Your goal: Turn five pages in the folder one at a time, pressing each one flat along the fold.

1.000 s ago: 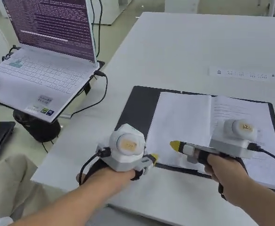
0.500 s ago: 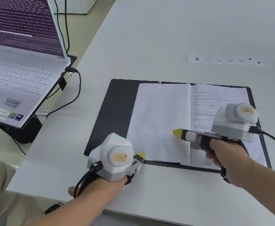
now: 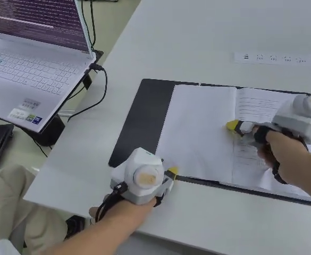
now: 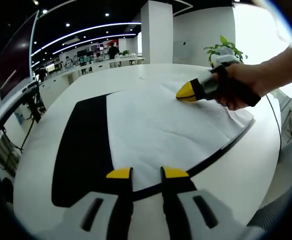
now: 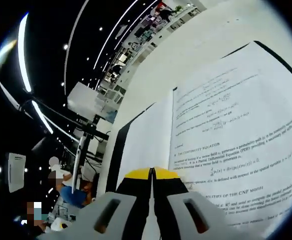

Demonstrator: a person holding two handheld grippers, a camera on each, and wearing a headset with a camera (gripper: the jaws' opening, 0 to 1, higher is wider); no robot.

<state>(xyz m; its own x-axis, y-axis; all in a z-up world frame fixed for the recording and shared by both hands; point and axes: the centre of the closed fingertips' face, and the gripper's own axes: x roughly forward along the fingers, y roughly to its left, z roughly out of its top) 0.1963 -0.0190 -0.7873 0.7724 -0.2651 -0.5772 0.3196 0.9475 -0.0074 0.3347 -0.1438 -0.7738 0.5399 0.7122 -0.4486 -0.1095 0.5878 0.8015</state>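
Laptop (image 3: 38, 58) sits well left of the folder (image 3: 144, 114). Folder lies open and flat on the table (image 3: 208, 32). Left gripper (image 3: 171, 172) is at the folder's near edge, jaws slightly apart, holding nothing. Right gripper (image 3: 233, 126) has its tip at the folder's fold, jaws pressed together, nothing between them.
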